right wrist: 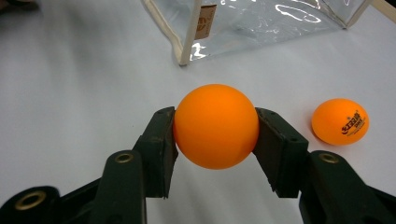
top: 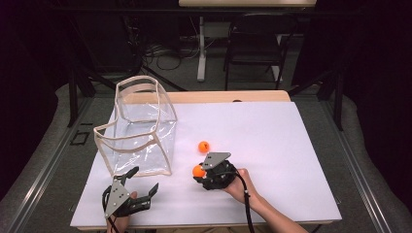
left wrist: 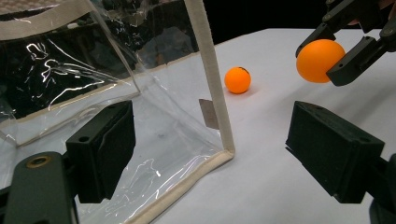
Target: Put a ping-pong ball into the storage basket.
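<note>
Right gripper (right wrist: 215,128) jaws clamp an orange ball (right wrist: 215,126), clear bag (right wrist: 261,23) ahead of them, spare ball (right wrist: 339,121) beside. Left gripper (top: 138,187) jaws spread, empty, nearest the bag.

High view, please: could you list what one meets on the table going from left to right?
Left gripper, open → clear bag with beige trim → held orange ball → right gripper, shut on that ball. The loose orange ball overlaps these sideways, so I leave it out.
</note>
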A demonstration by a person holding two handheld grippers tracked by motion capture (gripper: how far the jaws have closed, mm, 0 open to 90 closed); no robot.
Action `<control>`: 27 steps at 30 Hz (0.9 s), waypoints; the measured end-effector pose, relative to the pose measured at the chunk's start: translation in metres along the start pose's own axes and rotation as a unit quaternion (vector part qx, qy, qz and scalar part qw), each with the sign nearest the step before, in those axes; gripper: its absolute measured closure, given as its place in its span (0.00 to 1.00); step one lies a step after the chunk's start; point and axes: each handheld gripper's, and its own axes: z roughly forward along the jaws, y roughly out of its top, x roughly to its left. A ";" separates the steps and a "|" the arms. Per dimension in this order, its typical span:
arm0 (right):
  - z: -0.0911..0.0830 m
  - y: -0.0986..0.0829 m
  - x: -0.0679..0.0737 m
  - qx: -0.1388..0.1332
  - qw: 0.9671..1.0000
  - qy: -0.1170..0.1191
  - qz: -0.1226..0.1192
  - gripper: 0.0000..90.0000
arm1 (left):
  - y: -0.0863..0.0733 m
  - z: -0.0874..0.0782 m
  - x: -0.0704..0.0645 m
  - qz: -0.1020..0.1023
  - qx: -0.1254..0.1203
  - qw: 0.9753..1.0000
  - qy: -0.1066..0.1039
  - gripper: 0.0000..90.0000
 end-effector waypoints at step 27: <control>-0.011 0.003 -0.005 -0.021 1.000 -0.015 0.006 0.56 | 0.000 0.000 0.000 -0.001 0.002 1.000 -0.003 0.17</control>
